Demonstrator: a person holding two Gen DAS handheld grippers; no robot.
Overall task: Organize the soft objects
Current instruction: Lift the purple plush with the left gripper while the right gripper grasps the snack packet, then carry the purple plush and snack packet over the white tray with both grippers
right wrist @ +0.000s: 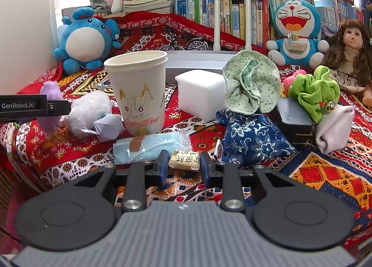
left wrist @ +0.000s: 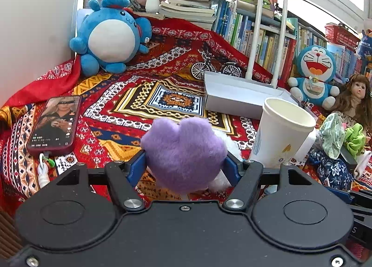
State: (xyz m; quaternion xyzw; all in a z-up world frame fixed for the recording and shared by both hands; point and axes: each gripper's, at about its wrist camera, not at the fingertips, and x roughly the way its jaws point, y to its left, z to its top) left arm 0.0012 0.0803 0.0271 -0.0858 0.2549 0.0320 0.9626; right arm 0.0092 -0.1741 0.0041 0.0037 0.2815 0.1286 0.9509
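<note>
- Beside the paper cup [left wrist: 282,129], left view: left gripper [left wrist: 184,162] holds the purple plush [left wrist: 184,150] between its pads, lifted for sorting.
- Below the paper cup [right wrist: 139,95], right view: right gripper [right wrist: 183,162] is clamped narrow on the wrapped packet [right wrist: 184,161], which rests on the surface [right wrist: 325,174].

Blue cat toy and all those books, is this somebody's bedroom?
Probably a home bedroom or study corner. A blue-and-white cartoon cat plush and a long-haired brown doll sit by a packed row of upright books, on a red patterned woven cloth.
</note>
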